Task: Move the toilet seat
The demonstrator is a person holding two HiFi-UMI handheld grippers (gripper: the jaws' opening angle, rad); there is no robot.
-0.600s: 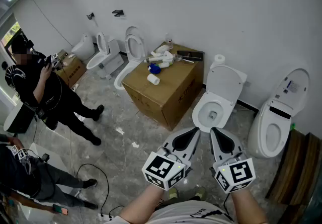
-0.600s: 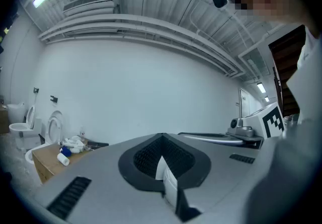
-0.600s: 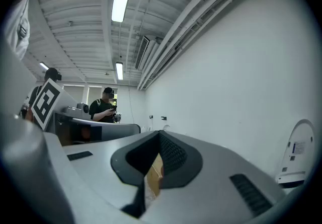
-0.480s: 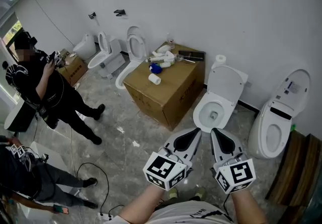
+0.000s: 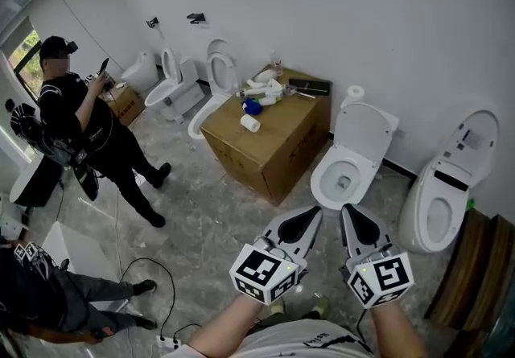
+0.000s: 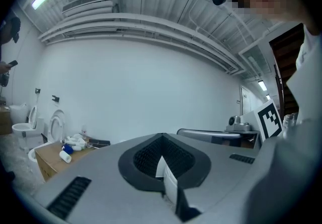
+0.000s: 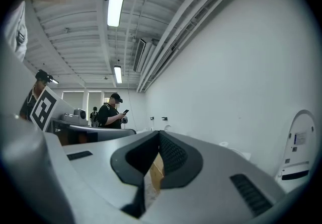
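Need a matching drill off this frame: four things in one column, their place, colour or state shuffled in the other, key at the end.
Things:
1. cardboard box
2. nearest toilet
3. person in cap
4. blue item

Place, colour or state:
A. lid raised, bowl open
B. lying on top of the box
C. dressed in black, standing at the far left
D. brown, on the floor

Pairs: 1-D, 2-A, 3-C, 4-B

Bare workshop-like test room: several toilets (image 5: 348, 163) lined along white wall (image 5: 338, 10), cardboard box (image 5: 278, 143), loose cable (image 5: 165, 277) on floor (image 5: 205, 216).
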